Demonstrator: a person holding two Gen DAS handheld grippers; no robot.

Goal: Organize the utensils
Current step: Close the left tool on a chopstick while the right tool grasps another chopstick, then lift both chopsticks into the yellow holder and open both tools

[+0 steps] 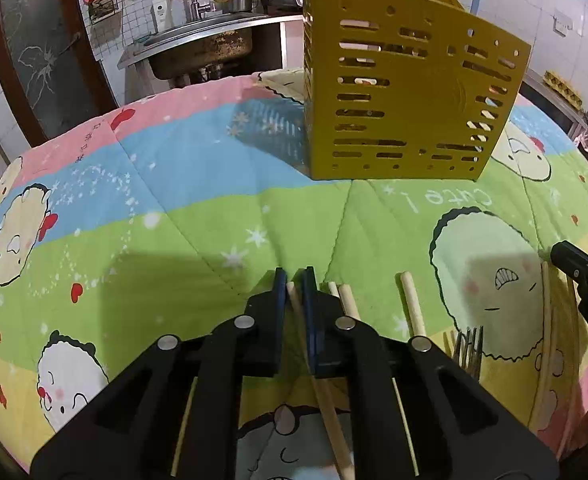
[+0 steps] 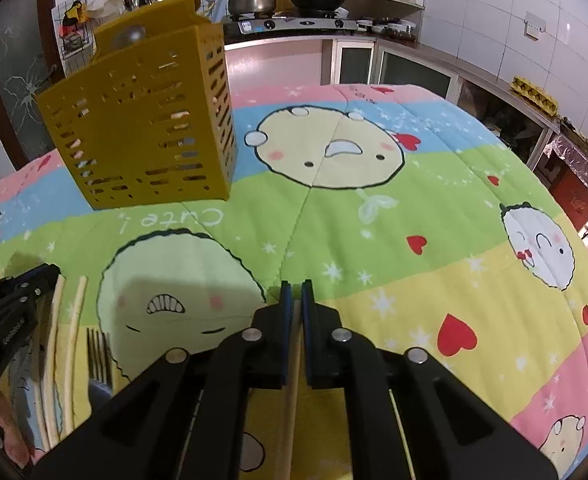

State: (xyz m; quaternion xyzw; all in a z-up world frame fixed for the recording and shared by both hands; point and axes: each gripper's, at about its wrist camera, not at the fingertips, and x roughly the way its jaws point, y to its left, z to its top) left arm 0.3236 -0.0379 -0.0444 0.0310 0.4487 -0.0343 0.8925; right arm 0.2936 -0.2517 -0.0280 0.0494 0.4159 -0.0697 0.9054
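— Gripping a wooden chopstick point(image 1: 294, 300), the left gripper point(image 1: 295, 280) has its blue pads clamped on the stick near its tip, low over the cartoon-printed quilt point(image 1: 174, 220). What of the other one?

— The right gripper point(image 2: 296, 292) is clenched the same way on another chopstick point(image 2: 295, 320), which runs back under its frame. No earlier picture shows either claw's motion.

— And where do the utensils go?

— A yellow slotted holder point(image 1: 405, 92) stands upright on the quilt, well ahead of both claws; a rounded metal utensil head shows above its rim.

— Anything lying between?

— Only open quilt ahead. Just right of the left gripper lie three more chopsticks point(image 1: 411, 304) and a metal fork point(image 1: 469, 344). In the right wrist view, two pale sticks point(image 2: 74, 320) and the fork point(image 2: 98, 356) lie between the two claws, near the left gripper point(image 2: 50, 274). A sink point(image 1: 198, 48) sits beyond the table.
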